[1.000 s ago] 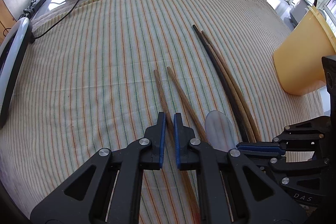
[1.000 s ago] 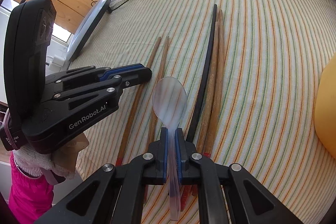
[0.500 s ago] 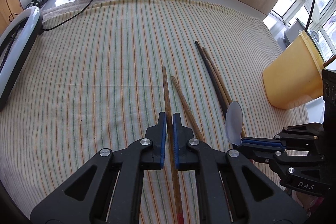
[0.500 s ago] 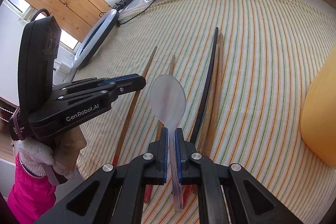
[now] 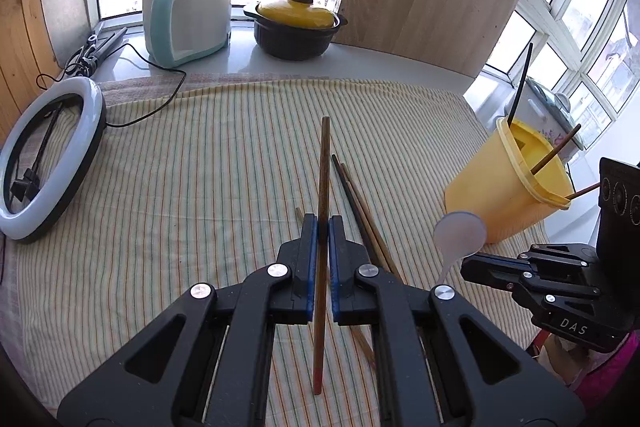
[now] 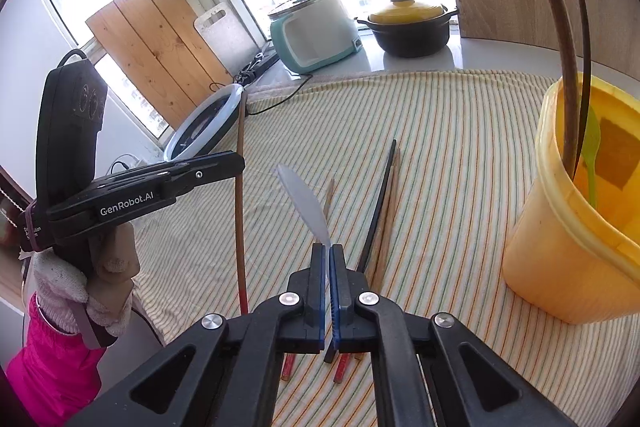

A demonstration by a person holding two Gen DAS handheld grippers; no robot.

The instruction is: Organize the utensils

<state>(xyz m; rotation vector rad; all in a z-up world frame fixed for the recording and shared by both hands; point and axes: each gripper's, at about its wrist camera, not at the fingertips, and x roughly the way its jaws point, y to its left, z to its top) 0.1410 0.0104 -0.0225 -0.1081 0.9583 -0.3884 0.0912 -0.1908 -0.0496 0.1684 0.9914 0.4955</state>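
Right now the right hand-held gripper [image 6: 330, 259] pinches the clear spoon [image 6: 302, 203] by its handle, bowl pointing up and forward; the yellow cup [image 6: 560, 247] stands just right of it, so it's nearer. Left hand-held gripper [image 5: 323, 227] clamps a wooden chopstick [image 5: 324, 179] mid-shaft, long axis near upright, with the cup farther right.

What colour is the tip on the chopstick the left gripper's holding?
Red. The wooden chopstick has a red-painted bottom end, clearest in the left wrist view, just below the left gripper.
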